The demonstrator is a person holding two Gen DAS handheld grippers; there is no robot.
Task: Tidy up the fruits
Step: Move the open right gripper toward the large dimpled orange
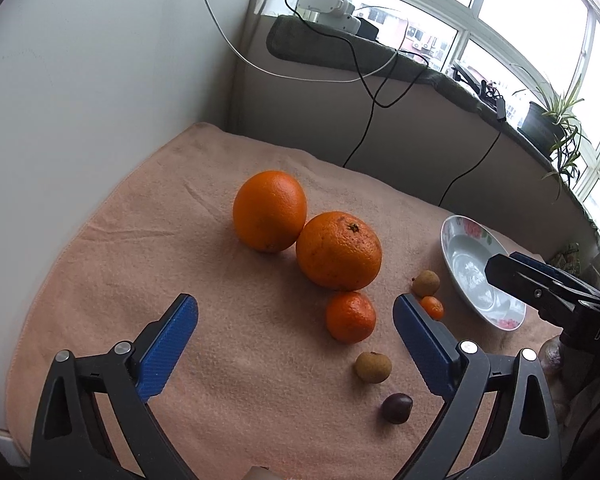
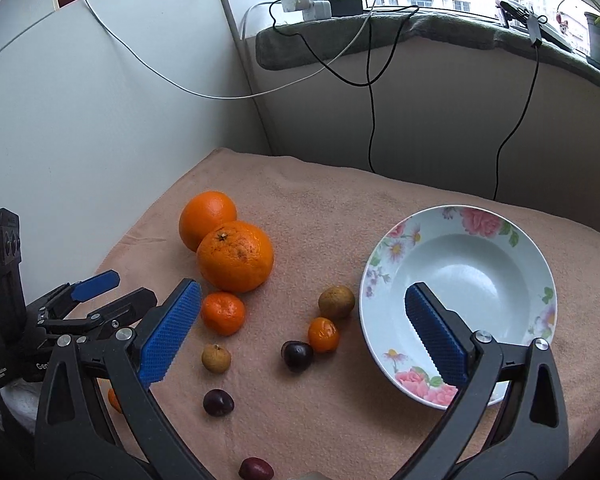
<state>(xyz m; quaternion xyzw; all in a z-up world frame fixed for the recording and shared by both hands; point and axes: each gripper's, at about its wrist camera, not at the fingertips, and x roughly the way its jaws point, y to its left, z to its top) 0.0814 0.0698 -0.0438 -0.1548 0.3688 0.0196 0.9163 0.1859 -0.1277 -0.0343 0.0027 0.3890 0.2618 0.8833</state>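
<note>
Nearest to us, our left gripper (image 1: 296,316) hangs with its blue-padded fingers spread wide and nothing between them, above the peach terry cloth covering the tabletop (image 1: 140,240). Just ahead of it lie a small orange mandarin (image 1: 350,317), a tan round longan (image 1: 373,367) and a dark red cherry (image 1: 397,408). Beyond them two large round oranges (image 1: 270,211) touch each other, the rougher one (image 1: 338,256) nearer. Our right gripper (image 2: 302,300) is likewise wide open and empty, its right finger over the white floral-rimmed ceramic bowl (image 2: 396,248), which holds no fruit. Beside the bowl's left rim we see another brownish longan (image 2: 336,301), a tiny orange kumquat (image 2: 323,334) and a second dark cherry (image 2: 297,355) clustered together, the cherry touching the kumquat.
</note>
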